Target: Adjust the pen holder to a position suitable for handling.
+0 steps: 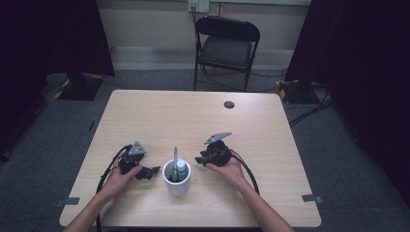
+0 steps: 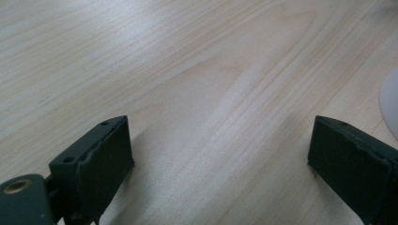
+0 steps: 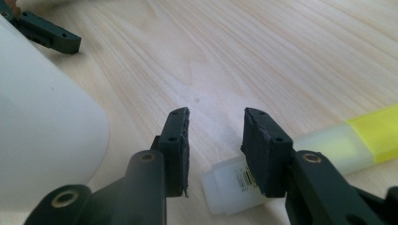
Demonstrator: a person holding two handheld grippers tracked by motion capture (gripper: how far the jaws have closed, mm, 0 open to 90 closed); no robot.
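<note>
A white cup (image 1: 176, 187) stands near the table's front edge, holding a grey pen (image 1: 175, 155) and a green-capped item (image 1: 181, 167). My left gripper (image 1: 151, 171) lies just left of the cup. In the left gripper view its jaws (image 2: 220, 124) stand wide open over bare wood, and the cup's rim (image 2: 392, 101) shows at the right. My right gripper (image 1: 200, 159) rests right of the cup. Its jaws (image 3: 217, 115) are open with a narrow gap. A yellow highlighter (image 3: 345, 143) with a clear cap lies on the table behind the right jaw, its end poking under the gap. The cup's wall (image 3: 42, 131) is close on the left.
The wooden table (image 1: 193, 116) has a round cable hole (image 1: 229, 104) at its far side. A black folding chair (image 1: 226, 46) stands behind the table. One jaw of the left gripper (image 3: 47, 35) shows past the cup in the right gripper view.
</note>
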